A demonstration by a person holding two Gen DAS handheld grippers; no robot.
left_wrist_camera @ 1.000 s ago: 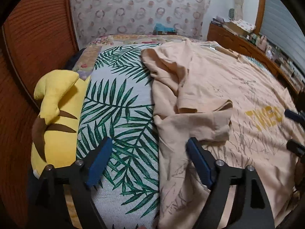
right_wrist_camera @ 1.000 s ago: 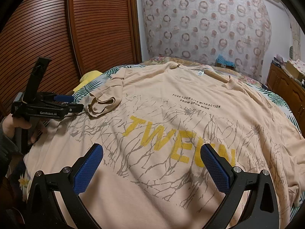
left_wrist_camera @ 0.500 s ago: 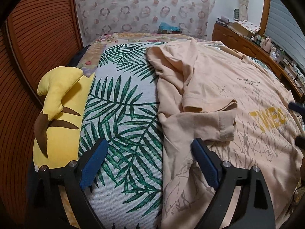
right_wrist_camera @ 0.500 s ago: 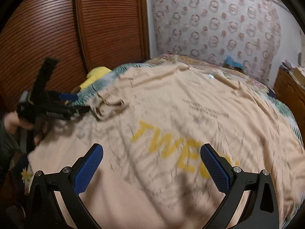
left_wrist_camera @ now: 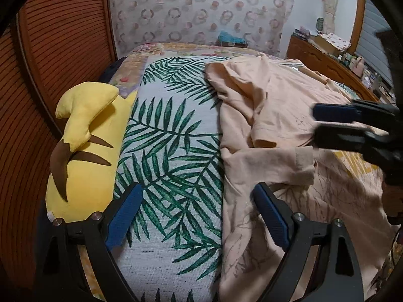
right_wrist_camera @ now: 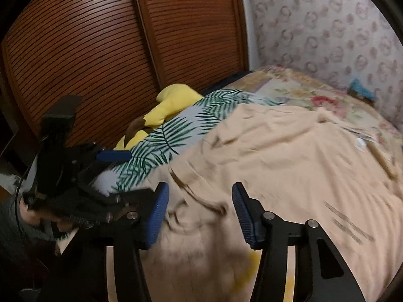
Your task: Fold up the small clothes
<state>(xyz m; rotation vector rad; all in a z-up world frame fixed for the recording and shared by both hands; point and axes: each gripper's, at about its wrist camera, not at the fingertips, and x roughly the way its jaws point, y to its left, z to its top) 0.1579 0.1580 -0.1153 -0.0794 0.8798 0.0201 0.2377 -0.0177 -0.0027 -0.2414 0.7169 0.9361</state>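
Observation:
A peach T-shirt [left_wrist_camera: 289, 115] with a yellow print lies spread on the bed, its near sleeve [left_wrist_camera: 274, 163] folded back onto the body. It also fills the right wrist view [right_wrist_camera: 289, 166]. My left gripper [left_wrist_camera: 196, 214] is open and empty, low over the shirt's left edge and the leaf-print cover. My right gripper [right_wrist_camera: 199, 209] is open and empty, just above the folded sleeve [right_wrist_camera: 201, 201]. It shows from the side in the left wrist view [left_wrist_camera: 327, 123], jaws a little apart. The left gripper shows in the right wrist view [right_wrist_camera: 121, 173].
A yellow plush toy [left_wrist_camera: 85, 151] lies along the bed's left side beside brown slatted wardrobe doors [right_wrist_camera: 100, 50]. A leaf-print cover [left_wrist_camera: 171, 151] lies under the shirt. A wooden sideboard [left_wrist_camera: 327, 60] with clutter stands at the far right. Patterned curtain [left_wrist_camera: 196, 7] behind the bed.
My right gripper has swung left across the shirt to the folded sleeve, and its jaws have narrowed. It now enters the left wrist view. The left gripper has shifted only slightly.

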